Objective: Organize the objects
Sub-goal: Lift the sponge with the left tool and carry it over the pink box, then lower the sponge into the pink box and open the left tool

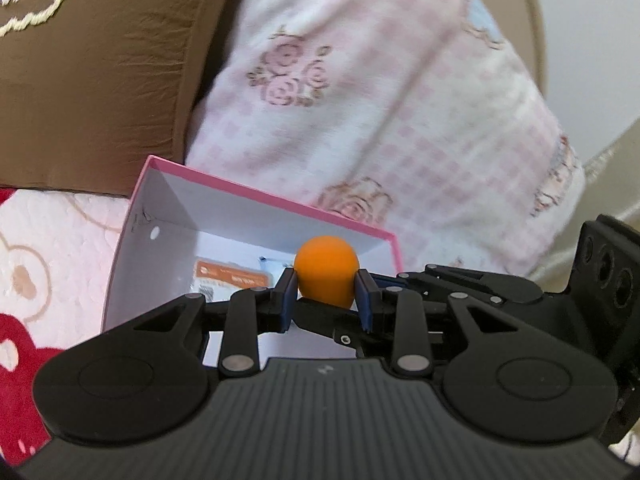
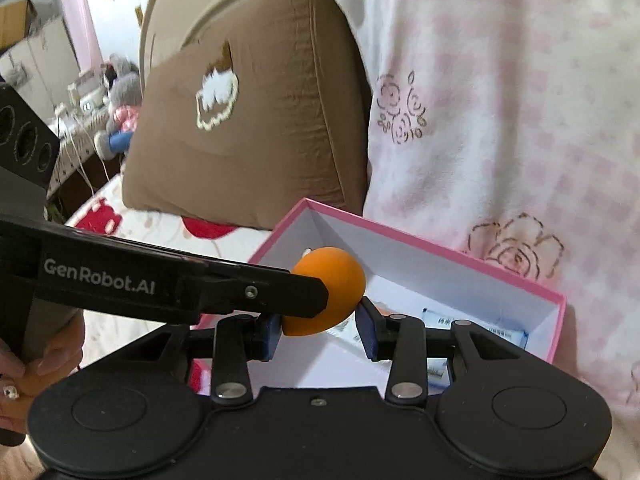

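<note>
We find the left gripper (image 1: 326, 286) clamping a round orange foam ball (image 1: 326, 276) above the pink-rimmed white cardboard box (image 1: 280, 200); the right gripper (image 2: 320, 330) jaws look narrow and empty. An off-centre release risks a bounce-out.

Each matte black plastic gripper has a ribbed housing, two round discs at the near corners, linkage bars on silver rivets and dark blue pads (image 1: 289, 294). The left gripper (image 2: 320, 300) shows white "GenRobot.AI" lettering on its side and a small screw. The right gripper (image 2: 322, 330) looks alike. A hand (image 2: 36, 364) has decorated nails.
</note>
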Motion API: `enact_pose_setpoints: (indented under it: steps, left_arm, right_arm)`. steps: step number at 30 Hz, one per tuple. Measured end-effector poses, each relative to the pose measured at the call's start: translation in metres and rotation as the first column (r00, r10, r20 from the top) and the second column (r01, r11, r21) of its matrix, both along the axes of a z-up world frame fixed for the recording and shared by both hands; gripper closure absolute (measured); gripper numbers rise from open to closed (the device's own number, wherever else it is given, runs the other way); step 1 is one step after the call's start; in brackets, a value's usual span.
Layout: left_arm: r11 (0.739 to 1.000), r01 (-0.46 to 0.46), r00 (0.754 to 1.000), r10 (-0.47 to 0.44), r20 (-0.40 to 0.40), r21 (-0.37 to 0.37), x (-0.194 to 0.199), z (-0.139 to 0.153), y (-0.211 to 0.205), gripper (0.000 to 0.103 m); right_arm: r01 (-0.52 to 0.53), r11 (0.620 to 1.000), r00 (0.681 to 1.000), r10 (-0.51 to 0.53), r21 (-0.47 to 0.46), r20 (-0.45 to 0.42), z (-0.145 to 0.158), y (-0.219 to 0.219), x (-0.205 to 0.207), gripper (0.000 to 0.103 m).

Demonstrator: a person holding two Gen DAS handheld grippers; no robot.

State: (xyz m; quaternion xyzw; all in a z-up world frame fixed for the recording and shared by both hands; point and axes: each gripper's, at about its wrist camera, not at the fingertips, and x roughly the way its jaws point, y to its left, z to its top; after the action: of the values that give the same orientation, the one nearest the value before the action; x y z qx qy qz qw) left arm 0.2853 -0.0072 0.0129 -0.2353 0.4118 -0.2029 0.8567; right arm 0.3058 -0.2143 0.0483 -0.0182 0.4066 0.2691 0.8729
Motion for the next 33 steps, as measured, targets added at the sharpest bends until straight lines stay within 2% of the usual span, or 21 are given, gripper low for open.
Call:
enact_pose_setpoints:
  steps: [5,10,16,20,25,31,33]
  left_arm:
    - [0.999,-0.038,0.999,0.038,-0.035,0.003,0.022,-0.028,0.002,0.073]
    - [0.995,-0.073,0.995,0.069,-0.073,-0.06,0.044,-0.055,0.003,0.073]
    - [0.994,-0.098,0.989,0.092,-0.113,-0.049,0.064,-0.078,0.0,0.073]
    - [0.987,-0.12,0.987,0.106,-0.124,-0.105,0.064,-0.092,0.012,0.073]
    - [0.989,-0.105,0.984,0.09,-0.152,-0.099,0.069,-0.101,0.01,0.073]
    - [0.989,-0.099,0.983,0.081,-0.162,-0.108,0.076,-0.107,0.004,0.074]
    - [0.992,-0.094,0.986,0.082,-0.147,-0.08,0.075,-0.105,0.004,0.075]
  right_arm:
    - [-0.058,0.998,0.998,0.057,-0.038,-0.023,-0.023,0.004,0.029,0.059]
    - [-0.097,0.989,0.995,0.093,-0.112,-0.033,-0.043,0.011,0.049,0.059]
    - [-0.058,0.991,0.994,0.047,-0.12,-0.097,-0.066,0.008,0.077,0.059]
    - [-0.048,0.991,0.993,0.034,-0.123,-0.116,-0.076,0.011,0.084,0.059]
    - [-0.062,0.99,0.991,0.046,-0.126,-0.126,-0.086,0.014,0.084,0.059]
    - [-0.014,0.993,0.988,-0.004,-0.119,-0.154,-0.092,0.005,0.093,0.059]
    - [0.002,0.994,0.986,-0.02,-0.111,-0.163,-0.094,0.001,0.094,0.058]
